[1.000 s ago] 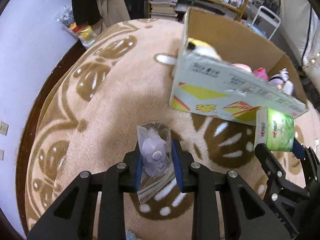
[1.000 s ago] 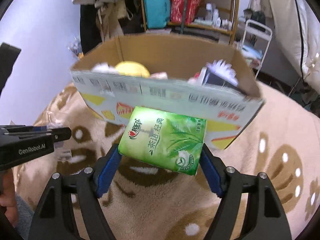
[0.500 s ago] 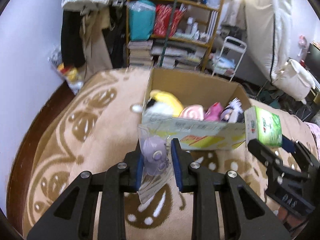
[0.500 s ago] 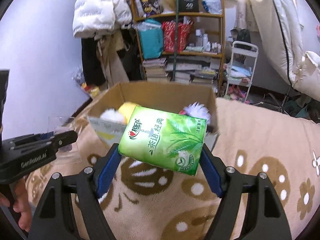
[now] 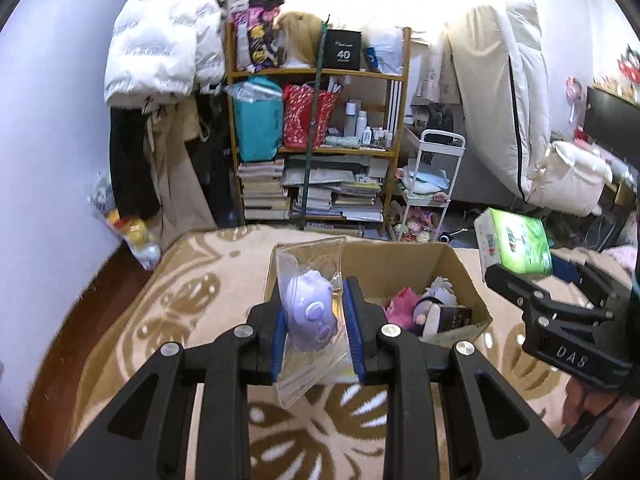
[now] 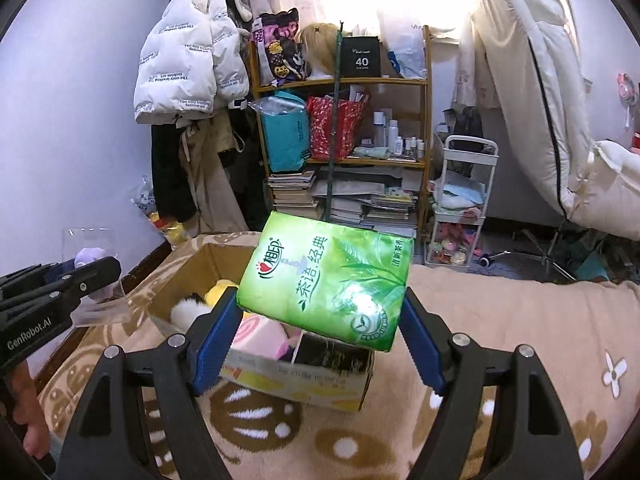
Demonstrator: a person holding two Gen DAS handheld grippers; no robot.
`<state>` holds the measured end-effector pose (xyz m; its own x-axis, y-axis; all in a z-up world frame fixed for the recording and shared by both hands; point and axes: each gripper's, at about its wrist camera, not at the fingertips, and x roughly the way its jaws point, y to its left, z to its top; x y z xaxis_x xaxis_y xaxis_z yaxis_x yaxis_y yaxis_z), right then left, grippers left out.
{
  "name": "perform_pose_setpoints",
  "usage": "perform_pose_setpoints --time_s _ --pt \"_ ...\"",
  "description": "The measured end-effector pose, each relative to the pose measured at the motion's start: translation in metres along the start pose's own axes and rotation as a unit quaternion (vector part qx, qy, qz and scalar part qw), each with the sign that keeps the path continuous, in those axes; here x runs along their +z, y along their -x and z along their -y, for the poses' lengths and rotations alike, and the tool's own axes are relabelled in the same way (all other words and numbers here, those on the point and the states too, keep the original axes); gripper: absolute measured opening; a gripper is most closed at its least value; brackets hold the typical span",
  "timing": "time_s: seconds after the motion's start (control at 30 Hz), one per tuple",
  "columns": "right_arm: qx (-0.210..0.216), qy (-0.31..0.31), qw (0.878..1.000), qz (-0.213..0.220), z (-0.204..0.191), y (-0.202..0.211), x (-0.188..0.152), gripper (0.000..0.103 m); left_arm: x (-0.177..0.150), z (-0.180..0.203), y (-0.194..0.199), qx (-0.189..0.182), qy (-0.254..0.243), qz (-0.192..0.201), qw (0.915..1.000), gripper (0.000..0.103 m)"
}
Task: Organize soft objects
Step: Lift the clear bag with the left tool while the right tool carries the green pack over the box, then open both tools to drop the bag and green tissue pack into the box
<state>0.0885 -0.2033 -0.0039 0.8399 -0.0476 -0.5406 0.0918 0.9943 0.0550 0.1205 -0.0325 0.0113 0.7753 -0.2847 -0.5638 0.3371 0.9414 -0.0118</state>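
My left gripper (image 5: 316,328) is shut on a purple plush toy in a clear plastic bag (image 5: 310,316), held in the air just before the open cardboard box (image 5: 460,276). My right gripper (image 6: 318,316) is shut on a green tissue pack (image 6: 326,280), held above the box (image 6: 304,376). The right gripper with the pack (image 5: 516,246) also shows at the right of the left wrist view. The box holds several soft toys, among them a pink one (image 5: 400,306) and a yellow one (image 6: 218,290). The box stands on a beige patterned blanket (image 6: 500,320).
A wooden shelf (image 5: 316,140) with books and bags stands behind the box, with a white jacket (image 5: 160,44) hanging left of it. A white trolley (image 6: 460,208) and an upright mattress (image 6: 532,100) stand to the right. A wall and dark floor edge lie at the left.
Both grippers have risen and tilted up with their loads. The box now sits lower in both views and its inside shows; the room behind has come into view.
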Motion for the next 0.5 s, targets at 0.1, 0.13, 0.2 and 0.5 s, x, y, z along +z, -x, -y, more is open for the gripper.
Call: perform_pose_setpoints --time_s 0.1,0.13,0.2,0.5 --pt "-0.006 0.022 1.000 0.004 0.000 -0.006 0.005 0.082 0.006 0.008 -0.006 0.006 -0.023 0.008 0.9997 0.026" --pt "-0.006 0.026 1.000 0.004 0.001 -0.009 0.007 0.082 0.008 0.010 -0.009 0.004 -0.027 0.008 0.9996 0.026" --pt "-0.002 0.021 1.000 -0.001 0.003 -0.015 0.007 0.082 0.009 0.014 -0.017 -0.003 -0.031 0.006 0.9995 0.026" --pt "0.017 -0.025 0.998 -0.049 0.021 -0.052 -0.008 0.082 -0.002 0.017 -0.061 0.000 -0.027 -0.027 0.9993 0.028"
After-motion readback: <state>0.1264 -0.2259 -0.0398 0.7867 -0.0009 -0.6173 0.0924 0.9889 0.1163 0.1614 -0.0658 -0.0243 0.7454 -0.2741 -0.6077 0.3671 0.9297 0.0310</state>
